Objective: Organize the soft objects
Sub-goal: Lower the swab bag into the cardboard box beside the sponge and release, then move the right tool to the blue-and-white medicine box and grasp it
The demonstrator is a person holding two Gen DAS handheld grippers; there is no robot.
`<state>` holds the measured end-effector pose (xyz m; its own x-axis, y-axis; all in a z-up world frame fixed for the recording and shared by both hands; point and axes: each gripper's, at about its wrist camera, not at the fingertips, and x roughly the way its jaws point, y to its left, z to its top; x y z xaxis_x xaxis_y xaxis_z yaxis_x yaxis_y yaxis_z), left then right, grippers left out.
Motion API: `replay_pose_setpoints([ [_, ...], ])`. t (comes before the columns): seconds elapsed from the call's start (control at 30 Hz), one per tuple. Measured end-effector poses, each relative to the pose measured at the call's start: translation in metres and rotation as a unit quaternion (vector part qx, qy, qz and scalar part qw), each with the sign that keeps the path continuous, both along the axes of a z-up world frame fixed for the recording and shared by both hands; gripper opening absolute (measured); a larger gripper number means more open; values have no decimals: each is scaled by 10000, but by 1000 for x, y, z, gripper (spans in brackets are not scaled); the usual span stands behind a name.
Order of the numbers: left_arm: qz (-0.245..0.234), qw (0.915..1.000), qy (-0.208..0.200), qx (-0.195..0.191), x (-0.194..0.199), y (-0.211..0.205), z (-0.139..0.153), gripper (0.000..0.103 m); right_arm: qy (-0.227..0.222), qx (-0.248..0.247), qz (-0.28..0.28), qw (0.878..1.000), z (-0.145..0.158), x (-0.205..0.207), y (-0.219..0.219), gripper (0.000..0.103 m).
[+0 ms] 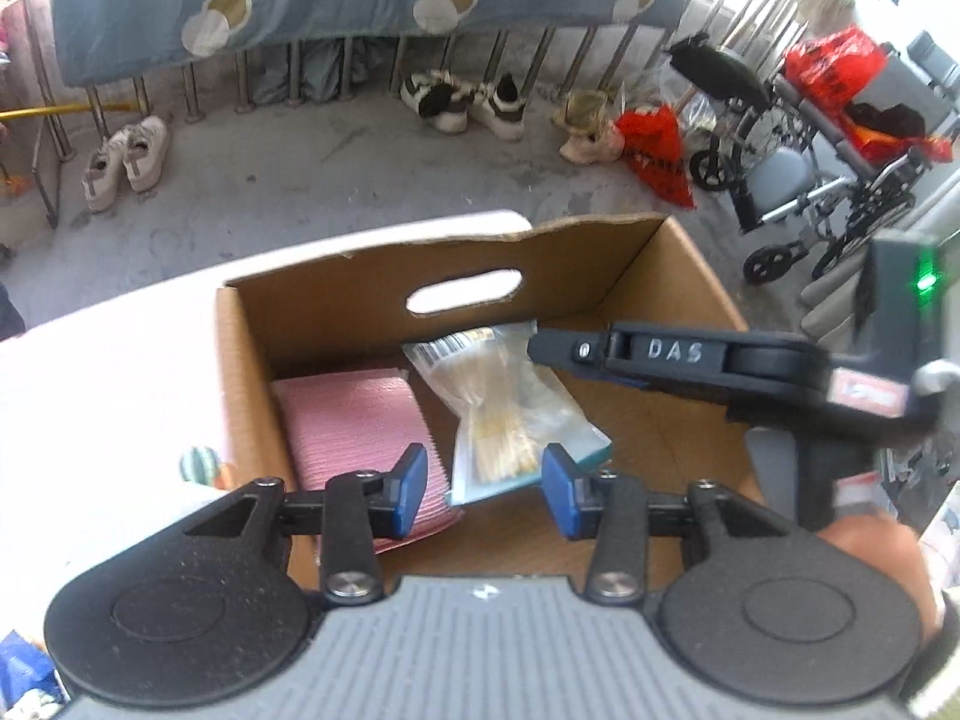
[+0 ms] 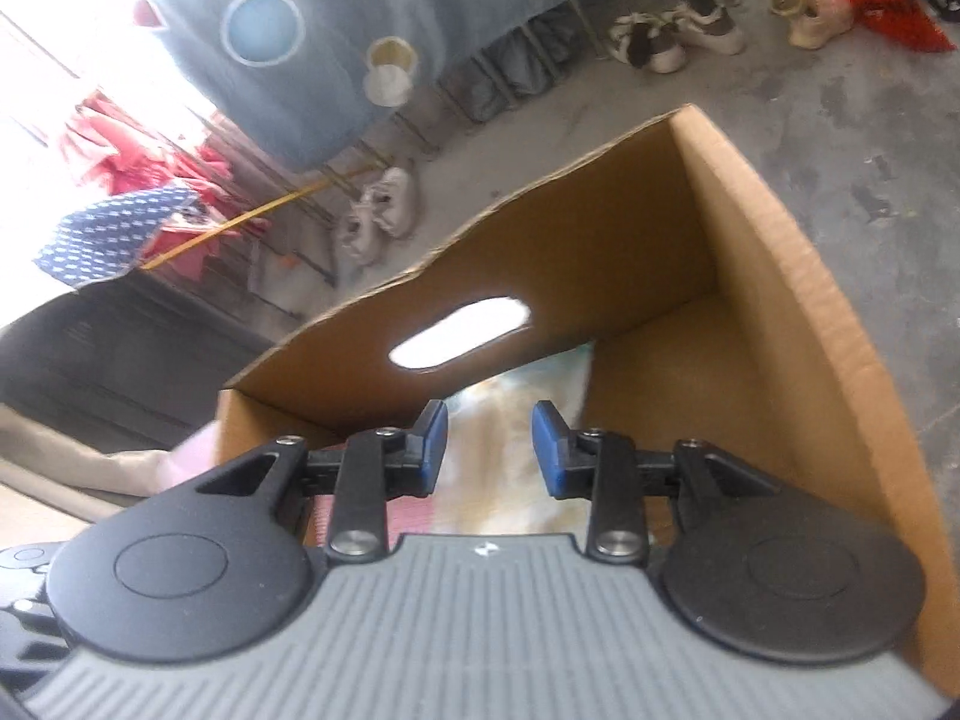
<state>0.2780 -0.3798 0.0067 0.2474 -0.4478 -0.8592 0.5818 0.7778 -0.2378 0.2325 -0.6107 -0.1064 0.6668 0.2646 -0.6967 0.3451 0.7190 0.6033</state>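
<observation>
On concrete floor (image 1: 336, 180), cardboard box (image 1: 678, 300) (shoes (image 1: 126, 159) behind), both grippers spread, empty.

The left gripper (image 1: 485, 491) is pitched steeply downward, its blue-padded fingers (image 1: 411, 492) parted, with nothing pressed between the pads. The right gripper (image 2: 489, 450) is tilted downward less steeply and rolled, its fingers (image 2: 433, 447) set apart by a narrower gap, with nothing clamped. In the left wrist view the right gripper's body is seen from the side at 3 o'clock, reaching toward 9 o'clock, and a hand (image 1: 873, 564) is seen below it at 4 o'clock.
</observation>
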Motion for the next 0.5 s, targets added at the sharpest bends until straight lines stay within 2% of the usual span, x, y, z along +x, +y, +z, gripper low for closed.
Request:
replay_pose_setpoints([
  [0.1,73,9999,-104,-39,-3,18,15,44,296,247,20,9993,-21,-4,5,31],
  [0.13,112,9998,-130,-39,-3,24,19,44,499,295,41,9983,-30,-4,8,29],
  [0.17,167,9997,-151,-41,-2,30,23,44,489,286,35,9984,-34,-5,10,24],
  [0.33,436,9987,-235,-87,-1,62,40,44,513,-13,74,9987,-13,-8,13,26],
  [0.5,586,9972,-399,-219,-12,103,62,46,198,-93,165,9996,23,-28,25,27],
])
